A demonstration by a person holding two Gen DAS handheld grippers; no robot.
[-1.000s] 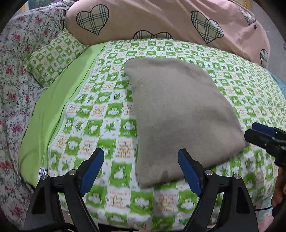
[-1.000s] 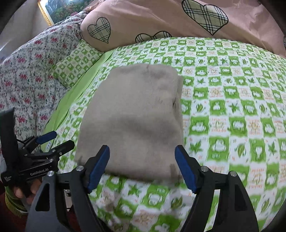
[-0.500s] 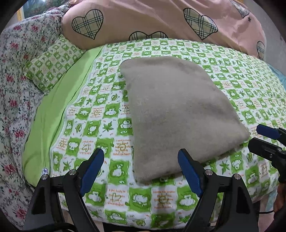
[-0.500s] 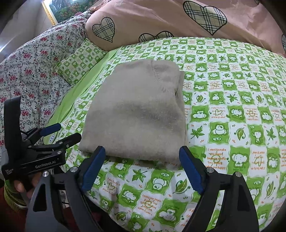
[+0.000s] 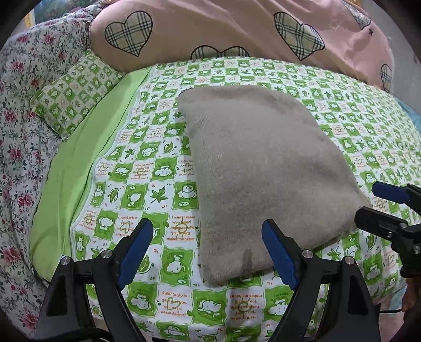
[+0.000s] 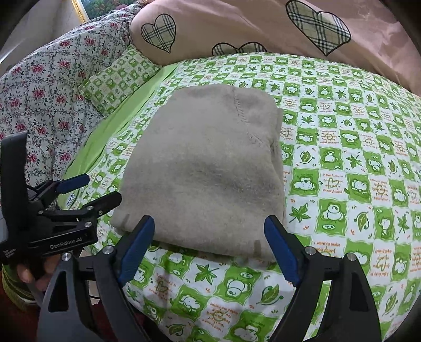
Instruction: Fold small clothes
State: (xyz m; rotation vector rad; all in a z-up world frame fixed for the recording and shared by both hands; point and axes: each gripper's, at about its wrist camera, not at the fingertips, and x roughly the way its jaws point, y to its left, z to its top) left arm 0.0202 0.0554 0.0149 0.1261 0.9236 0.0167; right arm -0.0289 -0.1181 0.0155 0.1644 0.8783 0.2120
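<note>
Your left gripper [image 5: 208, 247] is wide open and holds nothing. Your right gripper [image 6: 210, 244] has just been opening wider, and it holds nothing too. Just past both of them, the folded grey sweater [image 6: 208, 171] lies flat on the green checked bed sheet [image 6: 342, 163]. Farther back sit a small green pillow [image 5: 76, 92] and a big pink heart pillow [image 5: 236, 29].

You're over a bed under a green-and-white checked cartoon-print sheet [image 6: 342, 163]. Behind it, a pink quilt with plaid hearts [image 6: 263, 23]; left of it, a rose-patterned floral cover [image 6: 47, 86] and a small matching checked pillow [image 6: 118, 79].
</note>
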